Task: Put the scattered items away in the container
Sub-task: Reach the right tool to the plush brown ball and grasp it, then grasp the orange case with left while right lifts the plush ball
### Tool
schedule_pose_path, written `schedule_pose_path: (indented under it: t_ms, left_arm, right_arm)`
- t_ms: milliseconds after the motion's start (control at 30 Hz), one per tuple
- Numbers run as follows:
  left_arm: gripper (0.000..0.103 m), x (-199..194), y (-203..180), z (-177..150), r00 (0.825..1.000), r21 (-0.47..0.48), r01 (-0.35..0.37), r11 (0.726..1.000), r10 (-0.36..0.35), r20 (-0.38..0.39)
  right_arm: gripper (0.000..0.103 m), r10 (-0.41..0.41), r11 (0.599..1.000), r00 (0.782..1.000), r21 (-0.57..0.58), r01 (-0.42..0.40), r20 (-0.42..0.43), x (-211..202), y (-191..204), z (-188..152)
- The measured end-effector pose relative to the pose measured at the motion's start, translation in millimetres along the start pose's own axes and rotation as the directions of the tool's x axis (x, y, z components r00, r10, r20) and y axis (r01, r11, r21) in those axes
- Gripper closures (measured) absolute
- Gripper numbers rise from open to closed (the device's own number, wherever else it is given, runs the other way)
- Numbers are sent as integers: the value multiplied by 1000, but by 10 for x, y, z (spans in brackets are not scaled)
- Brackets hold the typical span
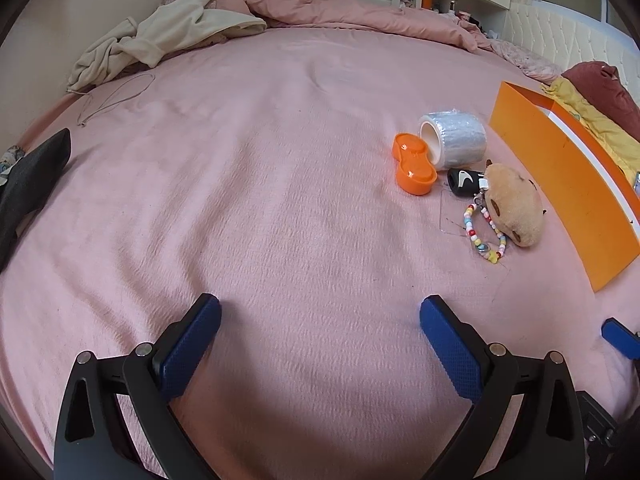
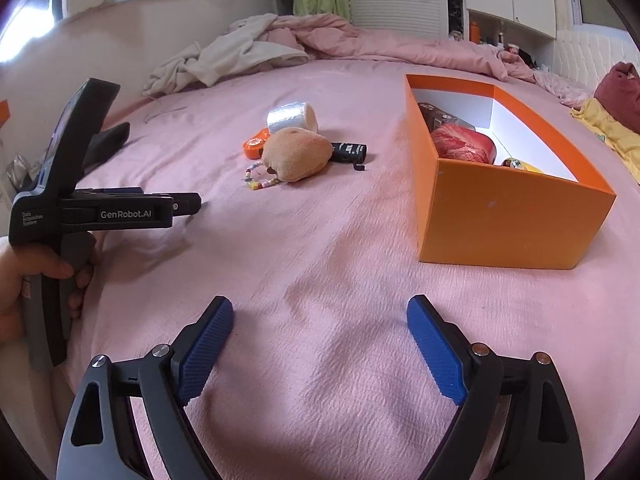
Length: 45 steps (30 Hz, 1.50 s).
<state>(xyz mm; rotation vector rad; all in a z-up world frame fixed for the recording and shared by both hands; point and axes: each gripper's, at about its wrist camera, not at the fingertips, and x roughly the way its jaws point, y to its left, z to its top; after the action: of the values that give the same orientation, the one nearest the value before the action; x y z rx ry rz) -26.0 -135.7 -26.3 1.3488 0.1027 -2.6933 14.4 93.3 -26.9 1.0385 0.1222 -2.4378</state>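
On the pink bed lie a clear tape roll [image 1: 454, 138] [image 2: 291, 117], an orange peanut-shaped case [image 1: 414, 168] [image 2: 255, 146], a small black item [image 1: 464, 184] [image 2: 349, 151], and a tan plush toy [image 1: 514, 204] [image 2: 296, 156] with a bead chain [image 1: 486, 236] [image 2: 258, 182]. The orange box [image 1: 560, 184] [image 2: 508, 216] stands to their right and holds a red object [image 2: 462, 144] and other items. My left gripper [image 1: 320, 324] [image 2: 188, 204] is open and empty, short of the items. My right gripper [image 2: 320, 332] is open and empty, in front of the box.
Rumpled pink duvet [image 2: 380, 44] and cream clothing [image 1: 168, 36] [image 2: 232, 56] lie at the back. A dark object [image 1: 28, 184] lies at the left edge. Yellow and maroon cloth [image 1: 600, 96] sits beyond the box.
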Motion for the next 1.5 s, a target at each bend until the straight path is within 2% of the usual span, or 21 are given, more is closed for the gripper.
schedule_pose_path:
  t_ms: [267,367,467,567,633,733,800,867,900,1000,1100,1167,1267,1400,1500]
  left_arm:
    - [3,14,94,93,998,-58,69,996,-68,15]
    - [3,34,111,150,998,-61,61,996,-60,19]
    - [3,12,231,128,998,-143,53,988,-48,40]
    - [3,-31,355,84,996,-219,73,973,-58,73]
    - [3,-26,360,82,995,-219,74,973,-59,74]
    - [3,0,327,81,997,-203,55,978,-43,66]
    - [7,24,345,86,998,-219,31,975,-19,56]
    - [8,30,384,86,997,-242,47,969,-33,62]
    - [8,13,402,85,996,-250,58,967,-40,74]
    - [8,3,460,89,994,-277,85,957,-64,85]
    - [8,1,476,89,993,-292,97,951,-74,91]
    - [8,7,473,94,993,-289,96,952,-72,90]
    - [8,18,448,99,995,-276,81,958,-60,85]
    - [8,23,383,136,996,-235,64,970,-46,82]
    - [8,73,230,256,997,-139,38,990,-29,69]
  right_arm:
    - [14,-3,1000,1000,4,3,-4,39,13,54]
    - [15,12,1000,1000,-3,-12,-6,97,62,162]
    - [18,21,999,1000,-35,-20,22,155,185,326]
    - [20,30,999,999,13,-30,32,297,234,576]
    - [19,6,998,999,66,-9,39,402,232,732]
    - [19,-15,992,1000,123,14,11,606,256,915]
    - [19,-37,990,999,133,39,-21,742,285,1000]
    - [19,-24,984,999,175,30,-34,829,239,1041]
    - [19,-44,978,997,199,56,-60,894,207,1049]
    - [24,-46,968,995,242,65,-84,1015,138,1061]
    - [56,-52,963,994,258,75,-93,1051,68,1088]
    - [57,-19,957,996,285,44,-89,1023,-6,1079]
    - [58,8,964,996,267,15,-87,884,-7,978]
    - [58,19,989,998,149,-9,-67,585,93,650]
    - [58,24,998,999,60,-22,-40,339,112,367]
